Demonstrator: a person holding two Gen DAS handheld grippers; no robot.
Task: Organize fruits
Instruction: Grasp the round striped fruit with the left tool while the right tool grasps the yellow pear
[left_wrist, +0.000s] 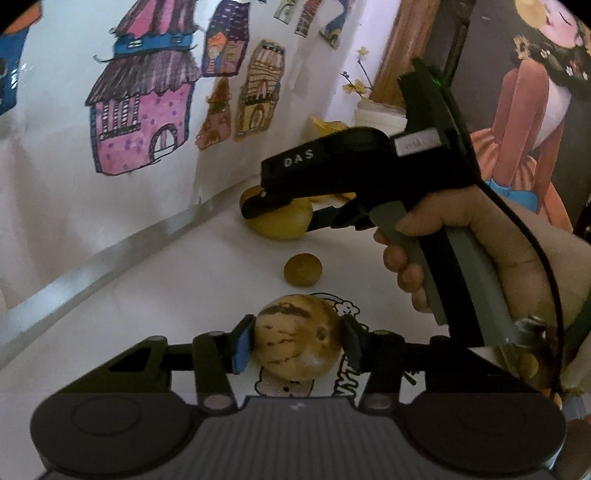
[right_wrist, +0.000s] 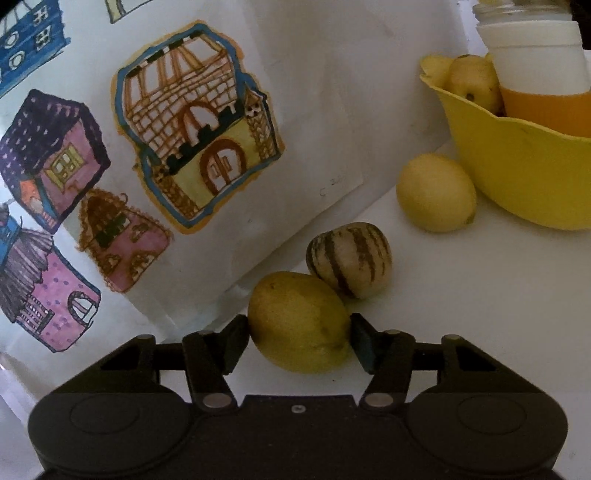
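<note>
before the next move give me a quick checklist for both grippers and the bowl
1. Left gripper pads on both sides of the striped fruit: ok.
2. Right gripper pads on both sides of the yellow-green fruit: ok.
3. Yellow-green fruit free of the striped melon behind it: not ok, touching.
4. Yellow bowl has room: cannot tell.
5. Grip firmness: cannot tell.

A striped fruit (right_wrist: 349, 259) touches the held lemon (right_wrist: 299, 322) behind, while bare tabletop (right_wrist: 480, 295) lies open rightward.

A home: children's house drawings (right_wrist: 192, 125) taped on the wall.
</note>
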